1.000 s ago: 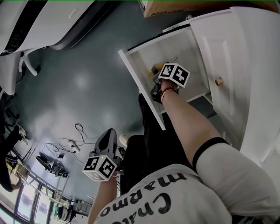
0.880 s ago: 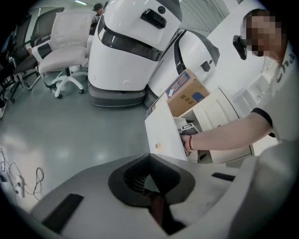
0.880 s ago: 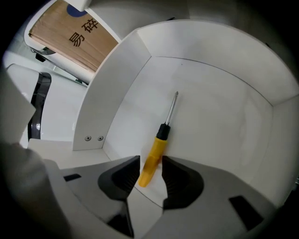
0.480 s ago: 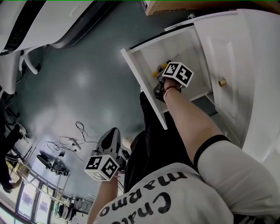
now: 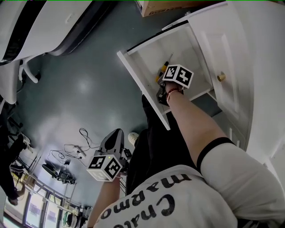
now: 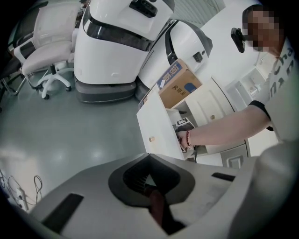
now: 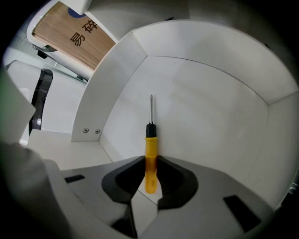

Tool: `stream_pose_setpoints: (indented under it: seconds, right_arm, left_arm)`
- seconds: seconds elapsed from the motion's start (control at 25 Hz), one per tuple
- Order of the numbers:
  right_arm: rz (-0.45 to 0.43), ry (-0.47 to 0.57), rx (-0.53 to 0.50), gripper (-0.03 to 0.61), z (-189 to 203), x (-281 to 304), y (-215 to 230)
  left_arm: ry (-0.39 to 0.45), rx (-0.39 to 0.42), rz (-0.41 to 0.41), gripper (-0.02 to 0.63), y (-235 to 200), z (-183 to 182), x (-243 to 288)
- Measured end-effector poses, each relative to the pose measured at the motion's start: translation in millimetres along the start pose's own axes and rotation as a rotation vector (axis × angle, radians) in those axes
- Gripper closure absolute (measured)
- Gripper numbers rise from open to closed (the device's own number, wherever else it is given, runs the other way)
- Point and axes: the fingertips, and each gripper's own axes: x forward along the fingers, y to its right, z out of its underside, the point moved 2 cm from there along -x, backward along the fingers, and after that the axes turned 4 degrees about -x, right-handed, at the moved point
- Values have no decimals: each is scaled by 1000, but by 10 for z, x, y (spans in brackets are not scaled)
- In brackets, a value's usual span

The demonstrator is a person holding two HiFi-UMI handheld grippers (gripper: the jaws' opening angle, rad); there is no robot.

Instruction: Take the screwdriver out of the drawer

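A screwdriver with a yellow handle and thin metal shaft lies on the floor of the open white drawer. My right gripper reaches steeply down into the drawer. Its jaws have just been closing and now press on the yellow handle from both sides. From the head view, the screwdriver pokes out beyond the right gripper inside the drawer. My left gripper hangs low over the floor, away from the drawer. Its own camera shows the left gripper with jaws together and nothing held.
A cardboard box sits behind the drawer. A white cabinet front with a brass knob stands to the right of it. Large white machine shells and an office chair stand across the grey floor. Cables lie on the floor.
The right gripper stays in the drawer over the screwdriver; the head view has shifted slightly. The left gripper has barely moved.
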Motion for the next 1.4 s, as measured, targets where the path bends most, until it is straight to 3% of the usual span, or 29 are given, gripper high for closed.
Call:
stream_pose_setpoints:
  seconds: [0.32, 0.56, 0.84, 1.08, 1.4]
  right_arm:
    - [23, -64, -106, 489, 347, -389, 100]
    - [41, -19, -198, 489, 508, -925, 35]
    - [3, 92, -270, 489, 732, -1813, -174]
    - [-133, 291, -214, 489, 584, -2613, -726]
    - [-241, 480, -272, 489, 816, -3727, -1205]
  left_arm:
    - [-30, 74, 17, 592, -90, 55, -51]
    - [-40, 157, 77, 592, -116, 72, -194]
    - [63, 292, 262, 592, 402, -51, -798]
    - [161, 388, 296, 592, 561, -342, -1239]
    - [358, 464, 395, 592, 1107, -789, -2009]
